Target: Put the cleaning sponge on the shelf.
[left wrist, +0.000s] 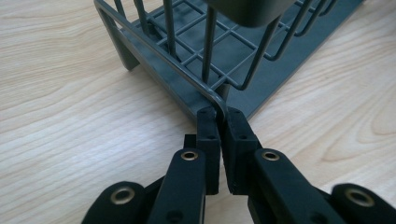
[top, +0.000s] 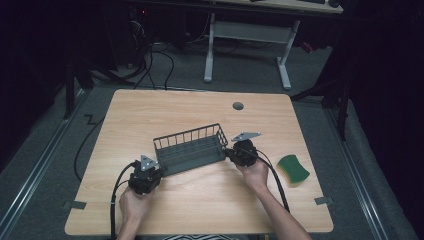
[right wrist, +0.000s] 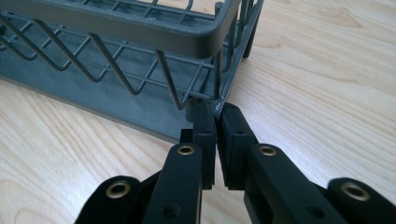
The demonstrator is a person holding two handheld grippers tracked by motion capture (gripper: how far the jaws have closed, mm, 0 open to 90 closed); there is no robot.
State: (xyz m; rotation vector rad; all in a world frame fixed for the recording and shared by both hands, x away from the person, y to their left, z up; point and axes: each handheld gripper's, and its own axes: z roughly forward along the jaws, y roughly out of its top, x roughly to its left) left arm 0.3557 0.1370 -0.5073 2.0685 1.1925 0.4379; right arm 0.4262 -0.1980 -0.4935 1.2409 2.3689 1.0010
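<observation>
We have the grey wire rack [top: 191,148] standing mid-table [top: 150,110], held at both ends. Our left claw [left wrist: 218,122] is clamped tight on the wire at its near-left corner, and our right claw [right wrist: 217,115] is pinched shut on the wire at its right end. A green sponge [top: 293,168] lies well right.

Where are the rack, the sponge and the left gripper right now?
wire rack [top: 192,150], high view, on its slatted floor.
green sponge [top: 293,168], high view, on its top face.
left gripper [left wrist: 219,116], left gripper view, between its fingertips.
</observation>
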